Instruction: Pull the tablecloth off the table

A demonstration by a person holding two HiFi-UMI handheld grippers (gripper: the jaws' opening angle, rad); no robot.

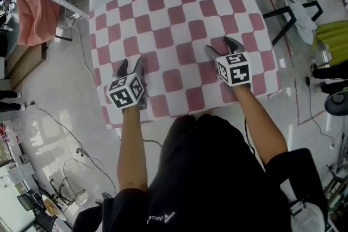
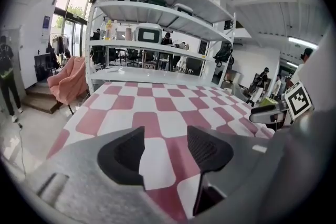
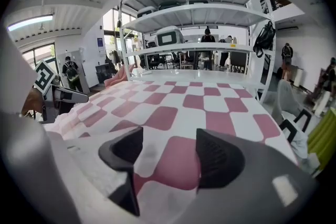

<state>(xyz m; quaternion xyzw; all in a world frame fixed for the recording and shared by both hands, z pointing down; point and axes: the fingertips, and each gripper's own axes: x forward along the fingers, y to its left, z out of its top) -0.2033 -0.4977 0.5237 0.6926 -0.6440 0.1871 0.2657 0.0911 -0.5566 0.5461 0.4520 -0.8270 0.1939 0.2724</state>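
A pink-and-white checked tablecloth (image 1: 174,24) covers the table, and its near edge hangs over in front of me. My left gripper (image 1: 131,66) hovers low over the cloth's near left part with its jaws open; in the left gripper view (image 2: 165,152) only flat cloth (image 2: 157,113) shows between the pads. Over the near right part my right gripper (image 1: 220,46) is open too. In the right gripper view (image 3: 168,157) a pink square of the cloth (image 3: 173,113) lies between the pads, and neither pad presses on it.
A white shelf rack (image 2: 157,44) stands behind the table's far edge. A pink draped chair (image 1: 32,16) is at the left, a black-legged chair (image 1: 296,11) at the right. Cables (image 1: 60,122) run over the floor at the left. People stand in the background.
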